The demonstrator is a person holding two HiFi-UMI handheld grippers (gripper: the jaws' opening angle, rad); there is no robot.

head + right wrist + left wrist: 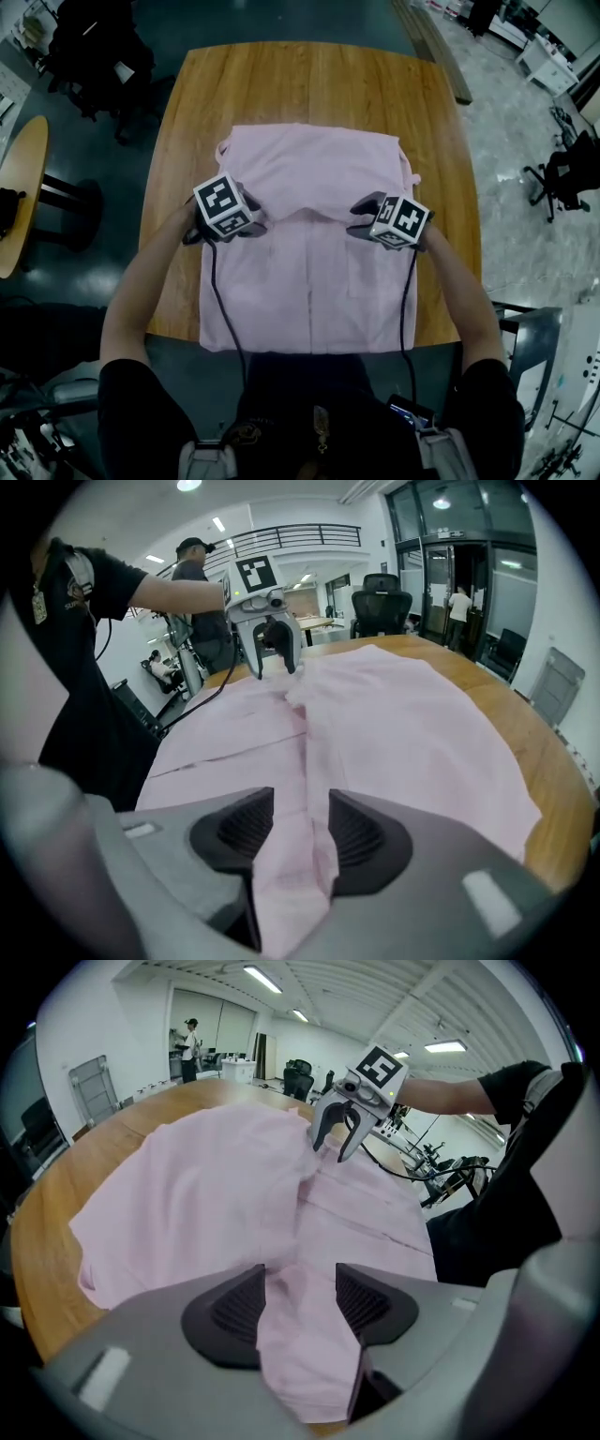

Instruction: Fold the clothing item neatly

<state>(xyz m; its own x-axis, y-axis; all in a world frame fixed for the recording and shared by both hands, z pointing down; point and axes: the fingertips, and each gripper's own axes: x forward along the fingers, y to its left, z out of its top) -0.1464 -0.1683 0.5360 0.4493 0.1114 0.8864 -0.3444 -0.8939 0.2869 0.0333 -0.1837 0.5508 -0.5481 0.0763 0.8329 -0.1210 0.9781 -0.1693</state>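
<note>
1. The pink shirt [309, 178] is lying flat on the wooden counter [309, 80], more toward the near half. Its bottom edge comes right up to the counter's near edge, maybe a bit over it.
2. The top part looks doubled over onto the rest. The loose edge of that layer runs across the middle, and a seam runs straight down the lower half.
3. The left claw [300, 1302] is at the left end of that loose edge. In the left gripper view its jaws are spread and a ridge of pink cloth sits in the gap. The cloth looks slack, not pinched.
4. The right claw [291, 832] is the same at the right end: jaws spread, with a soft fold of shirt running between the pads [361, 832] and nothing clamped.
5. Both claws are low on the cloth, facing each other across the shirt and well apart. Each one shows up in the other's view.
6. Off to the side, there's a black office chair [562, 173] on the floor at right and a round wooden table [21, 192] at left.
</note>
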